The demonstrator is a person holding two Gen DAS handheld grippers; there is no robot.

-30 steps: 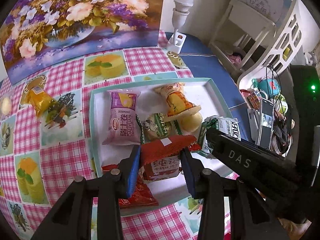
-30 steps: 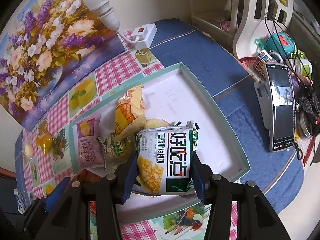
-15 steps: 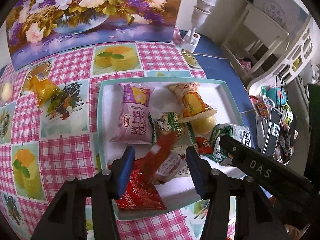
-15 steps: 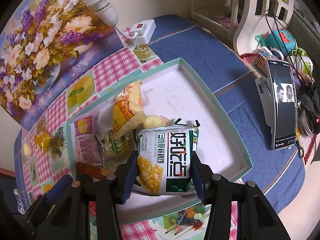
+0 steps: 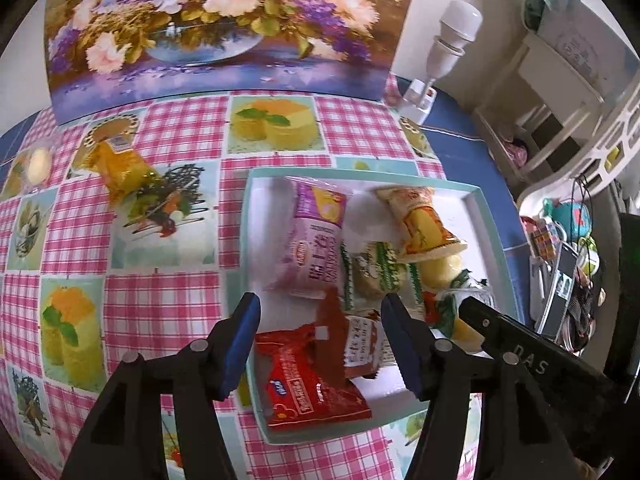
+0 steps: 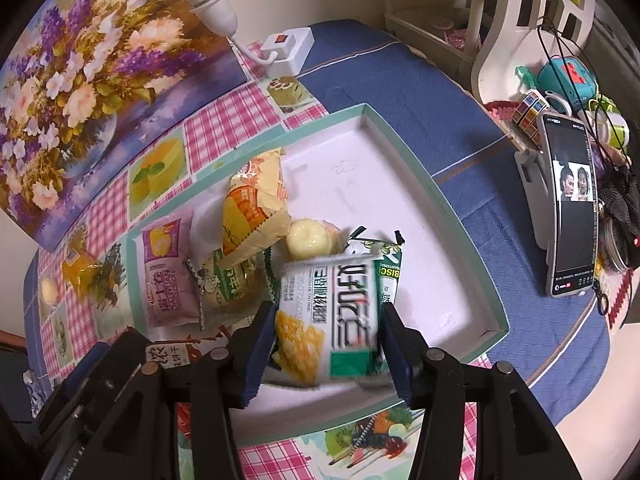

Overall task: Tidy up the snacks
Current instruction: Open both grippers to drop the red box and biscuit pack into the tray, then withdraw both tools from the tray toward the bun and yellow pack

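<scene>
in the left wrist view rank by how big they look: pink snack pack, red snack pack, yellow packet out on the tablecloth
1. Pink snack pack and red snack pack: these look about alike, and the red one lies nearer the camera, so no ranking between them.
2. Yellow packet, on the tablecloth: clearly smallest, though it is also farther off.
</scene>
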